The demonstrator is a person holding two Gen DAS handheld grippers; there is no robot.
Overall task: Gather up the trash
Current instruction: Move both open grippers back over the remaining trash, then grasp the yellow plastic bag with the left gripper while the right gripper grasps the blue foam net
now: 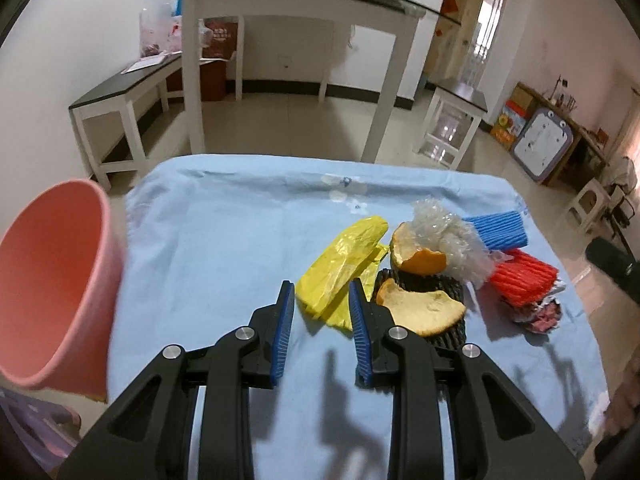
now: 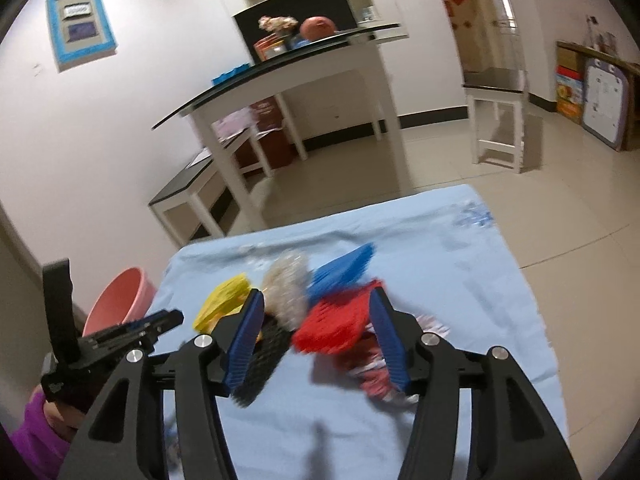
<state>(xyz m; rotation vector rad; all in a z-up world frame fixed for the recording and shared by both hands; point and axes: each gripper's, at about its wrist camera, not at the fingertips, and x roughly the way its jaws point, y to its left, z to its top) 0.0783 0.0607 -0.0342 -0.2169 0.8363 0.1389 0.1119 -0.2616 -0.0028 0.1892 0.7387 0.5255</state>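
1. The surface (image 1: pixel 224 248) is covered with a light blue cloth, and the trash lies in one heap on its right part.
2. The left tool (image 1: pixel 322 300) hangs above the cloth with its jaws partly apart and nothing between them; its blue pads (image 1: pixel 285 320) are bare.
3. Just ahead of this tool lies a yellow plastic bag (image 1: pixel 340 268), flat and crumpled.
4. Beside the bag, a piece of orange peel (image 1: pixel 420 308) rests on a black foam net (image 1: pixel 448 332).
5. A second orange peel (image 1: pixel 416 254) stands behind it, touching a clump of clear plastic wrap (image 1: pixel 452 236).
6. A blue foam sleeve (image 1: pixel 500 230) and a red foam sleeve (image 1: pixel 524 280) lie further right, with a red and white wrapper (image 1: pixel 540 312) near the red one.
7. The right tool (image 2: pixel 318 304) is above the heap with its jaws wide apart; the view is blurred, and it holds nothing.
8. A pink bin (image 1: pixel 52 288) stands at the left edge of the surface, well apart from the heap.
9. A purple sleeve (image 2: pixel 36 436) shows behind the left tool in the right wrist view.
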